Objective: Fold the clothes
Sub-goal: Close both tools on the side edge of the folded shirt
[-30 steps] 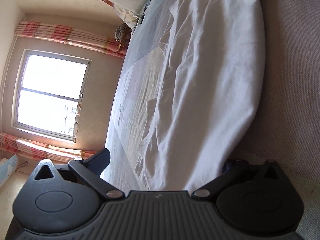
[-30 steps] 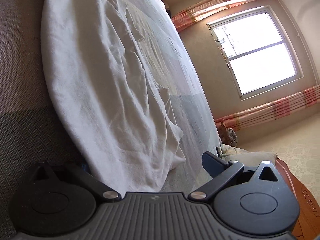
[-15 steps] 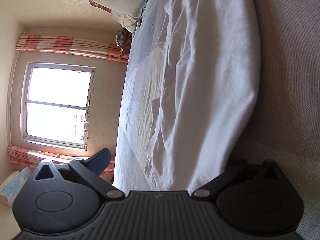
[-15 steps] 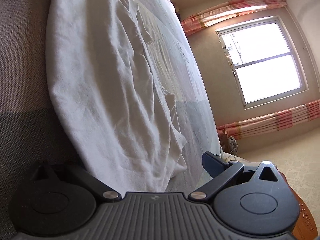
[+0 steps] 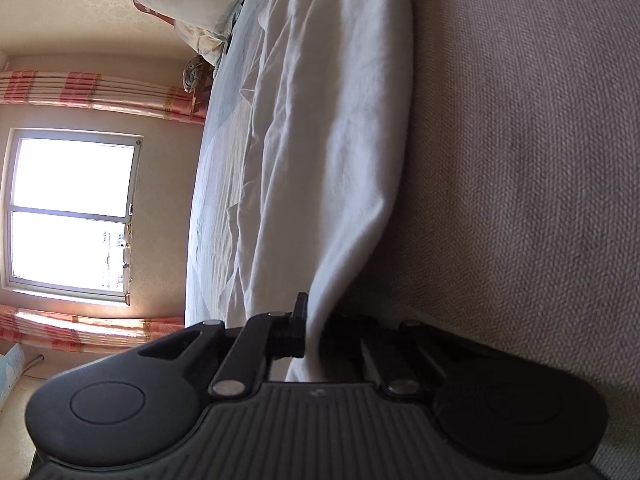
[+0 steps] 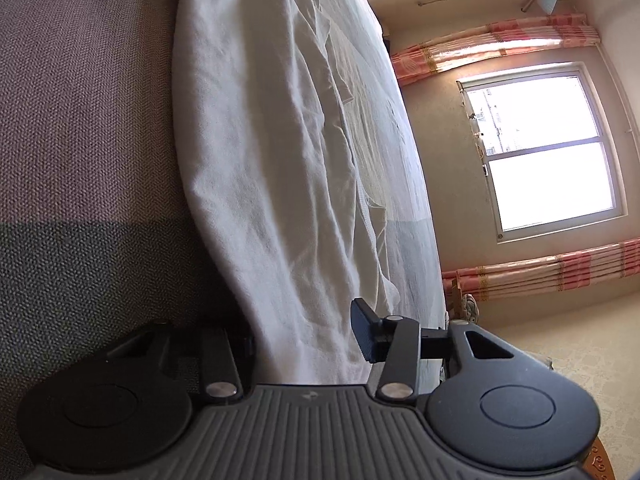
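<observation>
Both grippers have just closed inward: left gripper [image 5: 310, 336] pinches the white garment [image 5: 320, 128] (hem edge), right gripper [image 6: 308, 340] half-closed around it.

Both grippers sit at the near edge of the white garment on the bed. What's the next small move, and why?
Probably finish closing the right gripper. The left gripper has just closed and pinches the white garment at its edge. The right one's jaws have been closing, with the garment's edge between them, but a gap still shows beside the visible finger. Once both hold, the edge can be lifted to fold.
</observation>
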A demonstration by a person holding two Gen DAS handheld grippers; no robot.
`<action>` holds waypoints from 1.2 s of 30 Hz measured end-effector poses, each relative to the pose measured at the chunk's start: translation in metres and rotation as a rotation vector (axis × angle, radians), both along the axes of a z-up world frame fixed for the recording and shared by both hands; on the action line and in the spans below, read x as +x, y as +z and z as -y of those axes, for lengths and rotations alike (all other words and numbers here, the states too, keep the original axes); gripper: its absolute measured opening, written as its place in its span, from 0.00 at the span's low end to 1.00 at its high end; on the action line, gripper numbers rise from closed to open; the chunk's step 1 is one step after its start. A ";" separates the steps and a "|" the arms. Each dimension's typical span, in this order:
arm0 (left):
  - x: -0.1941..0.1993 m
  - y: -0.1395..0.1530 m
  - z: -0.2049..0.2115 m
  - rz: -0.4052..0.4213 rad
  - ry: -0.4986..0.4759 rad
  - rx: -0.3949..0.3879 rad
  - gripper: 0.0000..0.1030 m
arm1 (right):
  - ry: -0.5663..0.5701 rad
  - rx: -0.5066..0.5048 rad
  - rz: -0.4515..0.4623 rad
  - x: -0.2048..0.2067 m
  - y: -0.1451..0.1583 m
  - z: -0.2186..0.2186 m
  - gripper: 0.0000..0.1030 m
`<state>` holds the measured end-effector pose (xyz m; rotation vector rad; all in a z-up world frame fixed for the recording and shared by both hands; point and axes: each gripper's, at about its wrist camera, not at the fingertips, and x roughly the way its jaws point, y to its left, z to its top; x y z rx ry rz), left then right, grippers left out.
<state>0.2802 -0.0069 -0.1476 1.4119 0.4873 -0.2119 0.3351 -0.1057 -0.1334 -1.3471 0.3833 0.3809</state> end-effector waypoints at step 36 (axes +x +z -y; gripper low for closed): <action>-0.007 0.045 -0.016 0.051 0.025 -0.071 0.01 | 0.004 -0.020 0.064 0.032 0.000 0.009 0.06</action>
